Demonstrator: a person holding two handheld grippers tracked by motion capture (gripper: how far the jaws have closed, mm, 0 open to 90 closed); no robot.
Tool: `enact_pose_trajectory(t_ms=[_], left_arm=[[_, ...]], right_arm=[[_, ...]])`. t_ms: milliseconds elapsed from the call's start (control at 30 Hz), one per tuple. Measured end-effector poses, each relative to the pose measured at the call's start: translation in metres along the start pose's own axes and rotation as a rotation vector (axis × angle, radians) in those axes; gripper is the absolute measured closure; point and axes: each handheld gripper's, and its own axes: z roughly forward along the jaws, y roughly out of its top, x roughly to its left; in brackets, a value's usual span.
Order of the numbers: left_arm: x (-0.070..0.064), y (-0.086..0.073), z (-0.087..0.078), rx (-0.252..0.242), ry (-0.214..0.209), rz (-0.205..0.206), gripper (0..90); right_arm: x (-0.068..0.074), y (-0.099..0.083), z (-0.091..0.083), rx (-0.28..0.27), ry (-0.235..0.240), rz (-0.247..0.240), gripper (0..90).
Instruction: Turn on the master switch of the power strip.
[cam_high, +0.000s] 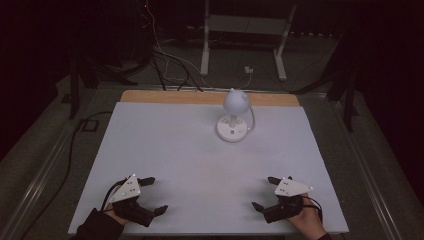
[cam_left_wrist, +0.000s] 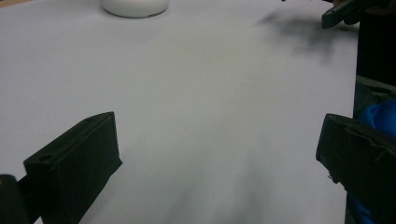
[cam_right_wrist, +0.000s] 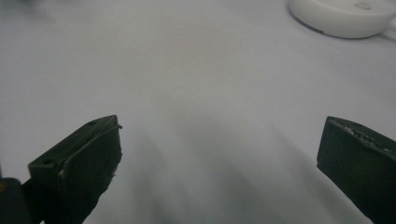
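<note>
A small white desk lamp with a round base (cam_high: 233, 120) stands at the far middle of the white tabletop (cam_high: 175, 150), well apart from both grippers (left gripper (cam_high: 154, 196), right gripper (cam_high: 264, 193)), whose jaws gape wide, holding nothing.

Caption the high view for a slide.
Both grippers, left and right, rest open near the table's front edge, the white desk lamp standing beyond them.
</note>
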Motion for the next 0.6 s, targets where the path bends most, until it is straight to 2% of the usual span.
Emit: enact_pose_trajectory(t_ms=[33,133,333,600], left_arm=[[0.000,0.000,0.000,-0.002,-0.002,-0.001,0.1],[0.000,0.000,0.000,-0.005,-0.008,-0.004,0.1],[0.001,0.000,0.000,-0.011,-0.007,-0.011,0.1],[0.000,0.001,0.000,-0.015,-0.012,-0.008,0.1]], right_arm=[[0.002,0.001,0.001,0.005,0.013,-0.001,0.0],[0.004,0.003,0.000,0.009,0.012,0.000,0.0],[0.009,0.009,0.001,0.025,0.059,0.031,0.0],[0.015,0.019,0.002,0.039,0.101,0.031,0.0]])
